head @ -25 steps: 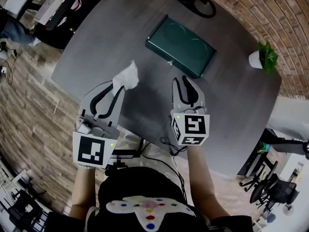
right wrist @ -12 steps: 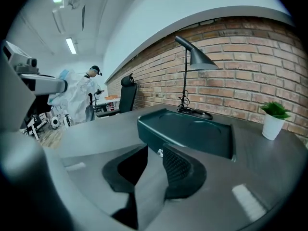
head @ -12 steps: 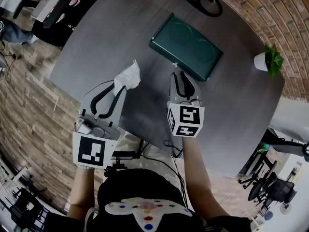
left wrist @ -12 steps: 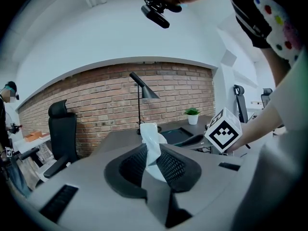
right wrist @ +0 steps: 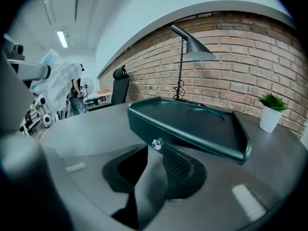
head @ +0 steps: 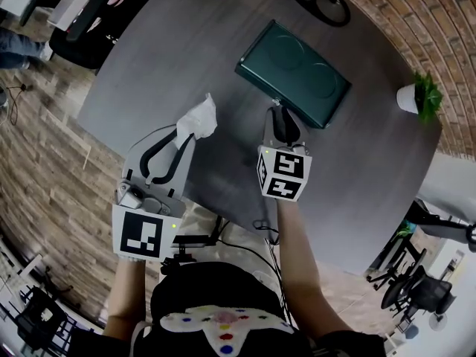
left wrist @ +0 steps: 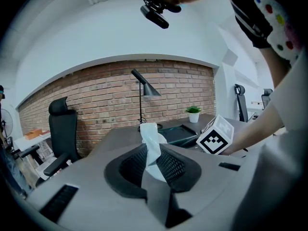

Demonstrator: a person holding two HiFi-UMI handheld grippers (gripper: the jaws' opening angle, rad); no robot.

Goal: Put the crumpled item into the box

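At the dark grey table (head: pixel 178 43), left gripper (head: pixel 186 134) pinches the crumpled white tissue (head: pixel 197 117), beside the closed dark-green metal box (head: pixel 294 73). Right gripper (head: pixel 281 119), jaws together, empty, sits at its front latch (right wrist: pixel 156 144): hook under the lid edge, lift fully before feeding tissue.

An office: swivel chair (left wrist: pixel 62 129), desk lamp (right wrist: pixel 196 52), brick wall (right wrist: pixel 250 73).
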